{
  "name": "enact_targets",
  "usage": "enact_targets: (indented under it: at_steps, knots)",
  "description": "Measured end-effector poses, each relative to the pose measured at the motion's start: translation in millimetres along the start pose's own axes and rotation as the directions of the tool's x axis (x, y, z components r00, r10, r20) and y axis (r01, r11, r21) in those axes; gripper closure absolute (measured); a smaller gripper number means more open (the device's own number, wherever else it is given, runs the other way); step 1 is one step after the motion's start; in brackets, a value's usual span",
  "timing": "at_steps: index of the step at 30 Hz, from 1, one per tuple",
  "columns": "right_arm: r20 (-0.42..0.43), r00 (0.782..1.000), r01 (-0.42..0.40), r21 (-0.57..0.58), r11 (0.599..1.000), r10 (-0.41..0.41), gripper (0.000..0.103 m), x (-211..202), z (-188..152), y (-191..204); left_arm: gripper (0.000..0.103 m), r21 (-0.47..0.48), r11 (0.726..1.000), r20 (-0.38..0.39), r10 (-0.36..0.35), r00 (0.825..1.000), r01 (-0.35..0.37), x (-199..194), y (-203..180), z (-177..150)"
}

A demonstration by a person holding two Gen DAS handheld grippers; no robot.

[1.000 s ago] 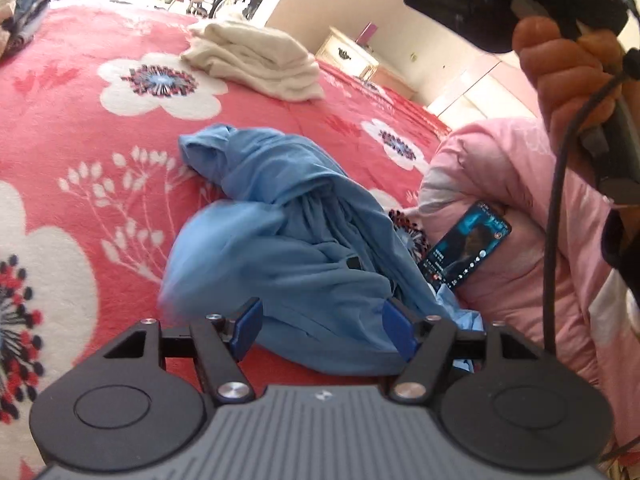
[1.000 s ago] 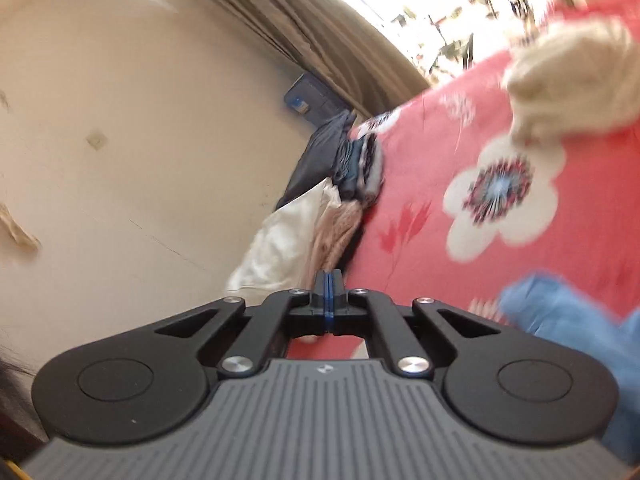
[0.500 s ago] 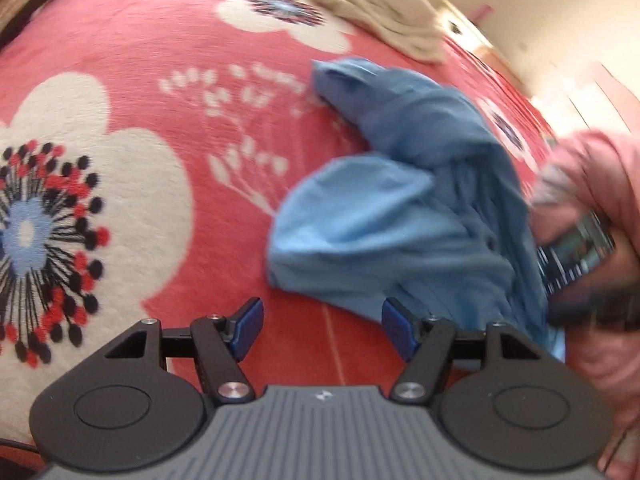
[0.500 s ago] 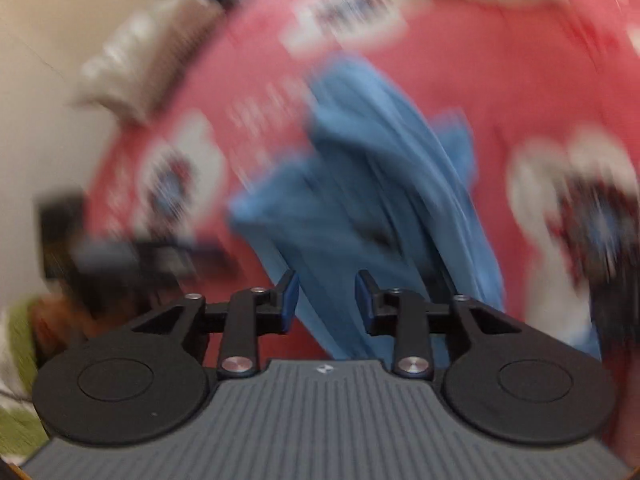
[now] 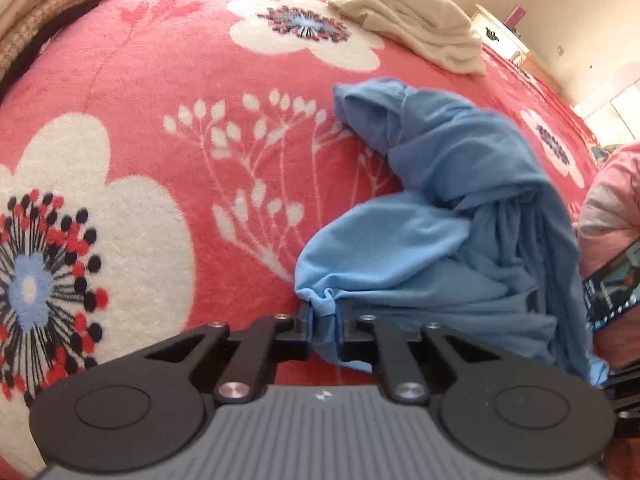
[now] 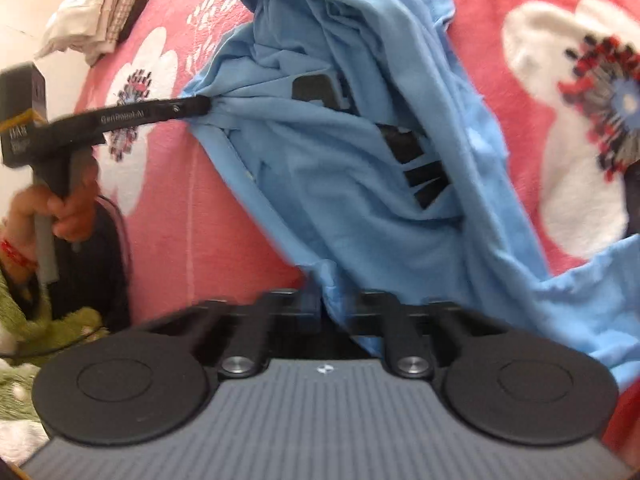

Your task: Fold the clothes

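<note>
A crumpled light blue shirt lies on a red blanket with white flowers. My left gripper is shut on a bunched edge of the shirt at its near left corner. In the right wrist view the same blue shirt, with a black print on it, stretches across the blanket. My right gripper is shut on another edge of it. The left gripper shows from the side there, pinching the shirt's far corner, held by a hand.
A folded cream garment lies at the far side of the bed. Stacked clothes sit at the upper left. A pink quilt with a lit phone on it lies at the right.
Both grippers were open half a second ago and have shut on edges of the blue shirt. The right gripper swung down from facing the wall to the shirt.
</note>
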State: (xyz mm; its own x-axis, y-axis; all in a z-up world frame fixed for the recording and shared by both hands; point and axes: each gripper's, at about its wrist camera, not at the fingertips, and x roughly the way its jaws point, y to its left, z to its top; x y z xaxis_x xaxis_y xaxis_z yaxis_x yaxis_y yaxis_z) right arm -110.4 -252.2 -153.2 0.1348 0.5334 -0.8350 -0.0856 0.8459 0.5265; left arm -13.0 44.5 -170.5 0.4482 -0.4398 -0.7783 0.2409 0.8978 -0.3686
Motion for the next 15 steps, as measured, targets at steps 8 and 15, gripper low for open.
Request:
enact_targets:
  at_steps: [8, 15]
  knots:
    - [0.213, 0.959, -0.189, -0.006, 0.982, 0.186, 0.1, -66, -4, 33, 0.094, 0.064, 0.997, 0.121, -0.061, 0.991, 0.053, -23, -23, 59]
    - [0.228, 0.864, -0.427, -0.141, 0.893, 0.449, 0.1, -41, 14, 112, 0.093, 0.251, 0.962, 0.073, -0.127, 0.989, 0.105, -22, -45, 131]
